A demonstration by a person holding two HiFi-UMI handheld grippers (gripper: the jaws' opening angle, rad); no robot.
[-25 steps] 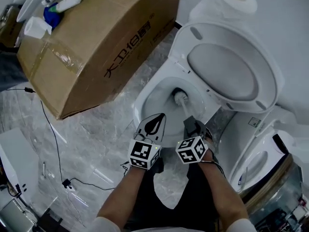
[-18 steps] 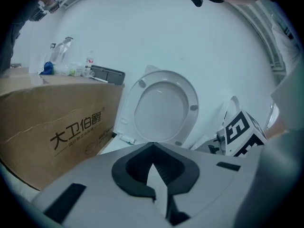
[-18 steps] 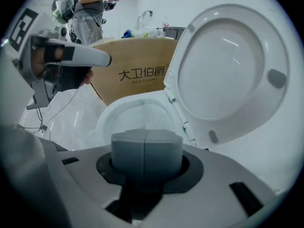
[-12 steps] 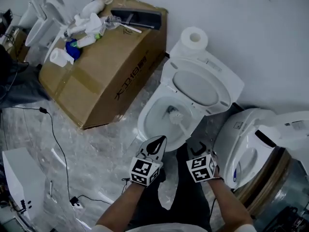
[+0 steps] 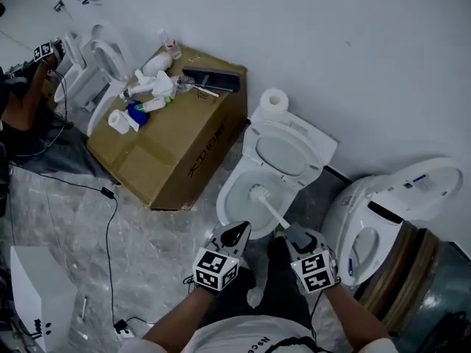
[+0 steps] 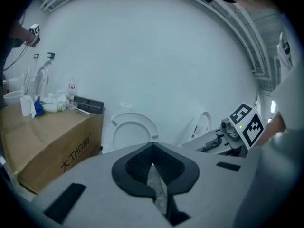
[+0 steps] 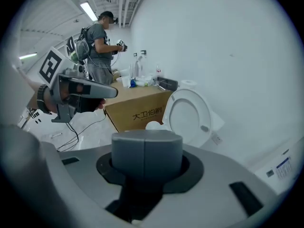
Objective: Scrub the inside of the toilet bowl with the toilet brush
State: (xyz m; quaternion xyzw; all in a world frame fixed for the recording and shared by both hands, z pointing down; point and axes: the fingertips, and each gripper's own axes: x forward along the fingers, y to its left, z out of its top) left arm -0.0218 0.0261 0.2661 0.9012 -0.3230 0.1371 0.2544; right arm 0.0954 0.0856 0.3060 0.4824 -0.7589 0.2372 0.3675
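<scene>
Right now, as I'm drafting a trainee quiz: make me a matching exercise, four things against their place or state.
1 toilet brush
2 toilet paper roll
3 cardboard box
4 left gripper

A shut, empty
B head in the toilet bowl
C on the floor, bottles on top
D behind the raised toilet lid

Pairs: 1-B, 2-D, 3-C, 4-A

We read black print on the side of the cardboard box (image 7: 142, 109): "大卫", then what looks like "18", then one more character we cannot settle. A small label on the second toilet (image 5: 390, 204) carries blue print too small for us to read.
</scene>
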